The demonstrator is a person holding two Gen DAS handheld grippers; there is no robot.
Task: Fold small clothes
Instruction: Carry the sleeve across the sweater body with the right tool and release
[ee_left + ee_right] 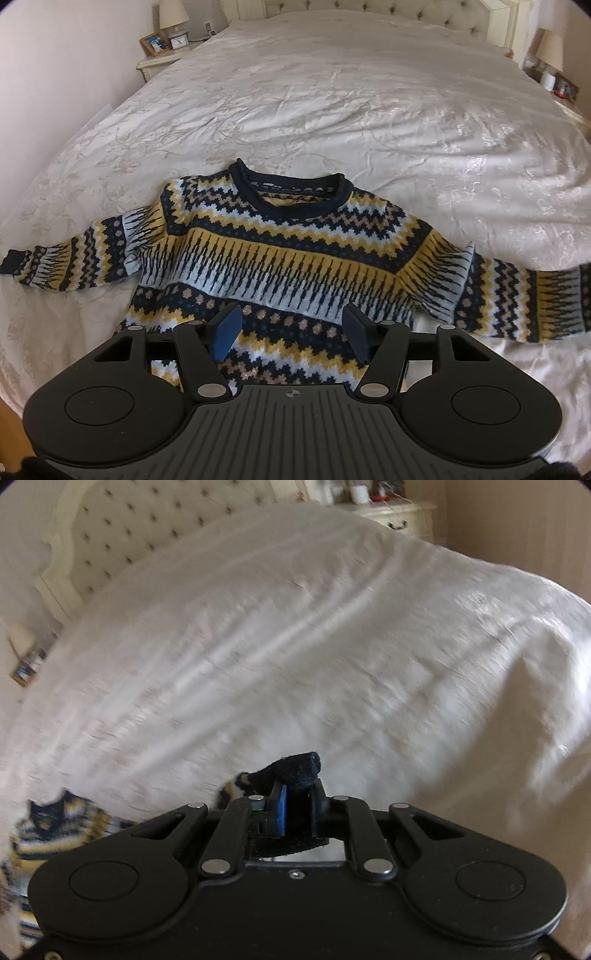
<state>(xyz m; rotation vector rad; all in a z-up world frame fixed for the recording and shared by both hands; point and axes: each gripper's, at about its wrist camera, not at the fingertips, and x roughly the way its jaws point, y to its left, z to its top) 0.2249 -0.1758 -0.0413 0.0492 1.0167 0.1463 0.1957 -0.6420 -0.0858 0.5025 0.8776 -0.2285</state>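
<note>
With the small knitted sweater point(280, 258), patterned in navy, yellow, pale blue and tan zigzag bands, lying flat and face-up on the cream quilted bedspread point(332, 110), the work appears to be at its first fold: one sleeve being brought in.

Left gripper point(291, 328): jaws stand partly apart, nothing between the blue pads; it hangs over the lower body of the sweater, near the hem. Whether the tips touch the knit cannot be told.

Right gripper point(295, 808): jaws narrow, pinched on the navy ribbed cuff point(299, 770) of the sweater's right-hand sleeve. The cuff bunches above the pads, with a bit of patterned sleeve trailing off to the left. The right wrist view is motion-blurred; the sweater's body shows only as a smear at lower left.

Position: sweater sits near the foot end of the bed, navy neckline point(288, 195) toward the tufted cream headboard point(369, 7); the opposite sleeve lies stretched out flat.

Judgement, next move: carry the held cuff across the chest so the sleeve lies over the body, then release. This calls for:
- a firm pinch, as the thick knit could slip
- the free gripper pinning the body so it is not dragged
- a low, smooth arc to avoid twisting the sleeve
</note>
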